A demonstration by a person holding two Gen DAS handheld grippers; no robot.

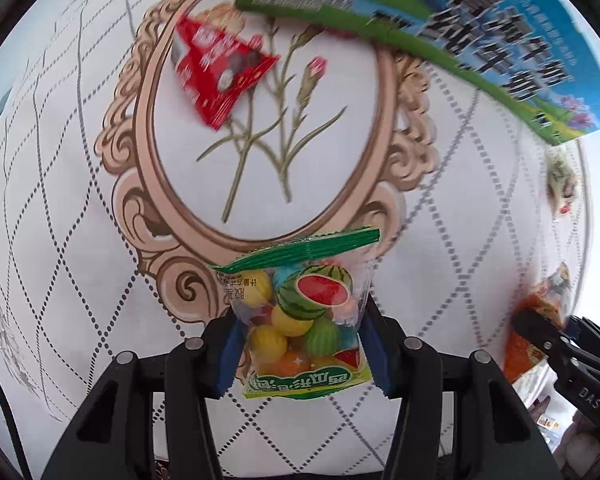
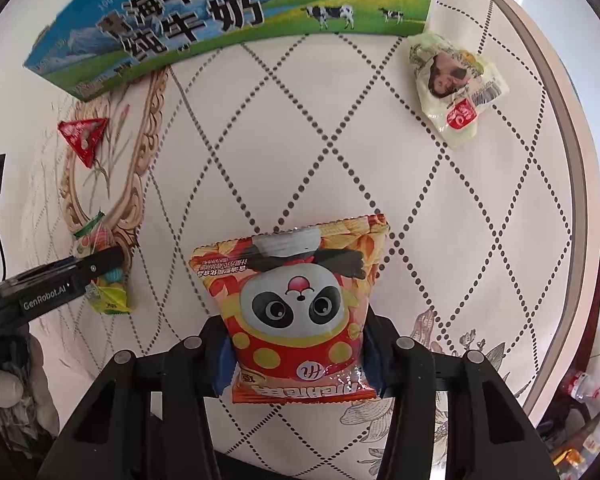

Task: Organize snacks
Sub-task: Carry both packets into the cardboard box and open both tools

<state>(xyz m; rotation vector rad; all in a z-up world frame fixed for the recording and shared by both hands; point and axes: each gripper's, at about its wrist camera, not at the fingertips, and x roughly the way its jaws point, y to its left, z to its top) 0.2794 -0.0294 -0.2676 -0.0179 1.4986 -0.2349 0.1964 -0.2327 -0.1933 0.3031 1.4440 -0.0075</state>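
My left gripper (image 1: 302,346) is shut on a clear candy bag (image 1: 304,312) full of fruit-shaped balls, with a watermelon picture and a green top seal. Its blue pads press on both sides of the bag. In the right wrist view the same candy bag (image 2: 107,300) hangs from the left gripper's finger (image 2: 103,260) at the left. My right gripper (image 2: 295,356) is shut on an orange-red panda snack bag (image 2: 295,304), squeezed at its lower half. The left wrist view shows that panda snack bag (image 1: 520,356) at the far right edge.
A blue-green milk carton box (image 2: 219,12) stands at the far side of the round table (image 2: 576,168). A red triangular packet (image 2: 83,136) lies near it on the left. A pale yellow-green packet (image 2: 456,84) lies at the far right, near the rim.
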